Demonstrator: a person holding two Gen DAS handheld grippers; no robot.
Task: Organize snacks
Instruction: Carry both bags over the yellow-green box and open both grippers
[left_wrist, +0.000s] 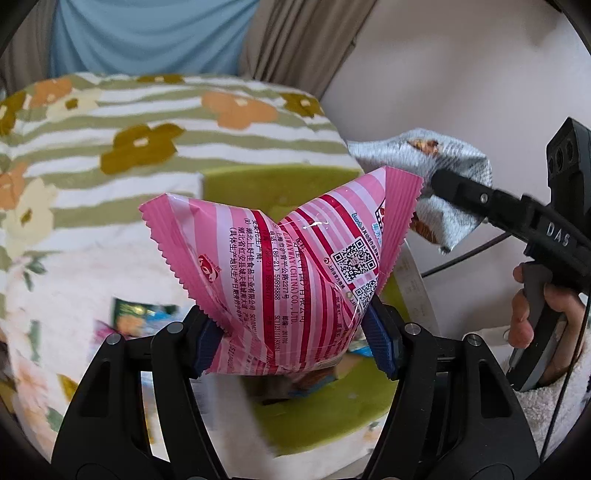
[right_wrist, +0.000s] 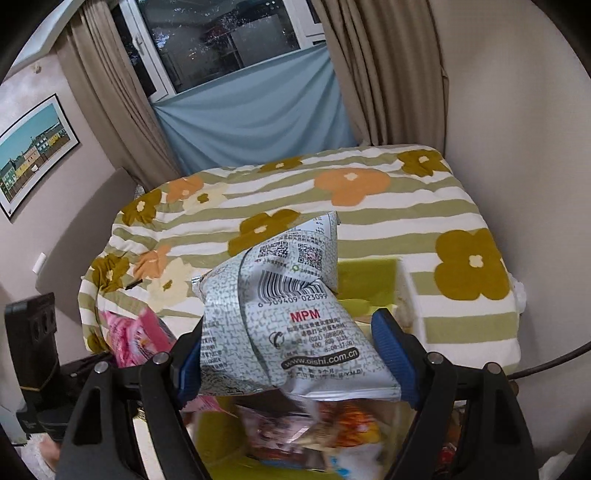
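**Two packets held over the green bin**

Left wrist: my left gripper (left_wrist: 295, 328) pinches the pink striped snack bag (left_wrist: 280, 269) above the green bin (left_wrist: 325, 413).

Right wrist: my right gripper (right_wrist: 291, 354) clamps the grey Oishi packet (right_wrist: 280, 317) (crumpled); I should lower both gently before releasing.

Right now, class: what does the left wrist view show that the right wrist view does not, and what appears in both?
Left only: the hand holding the right gripper.
Right only: the window, the framed picture, and the barcode on the grey bag.
Both: the pink bag, grey bag, flowered quilt, blue cloth and curtains.
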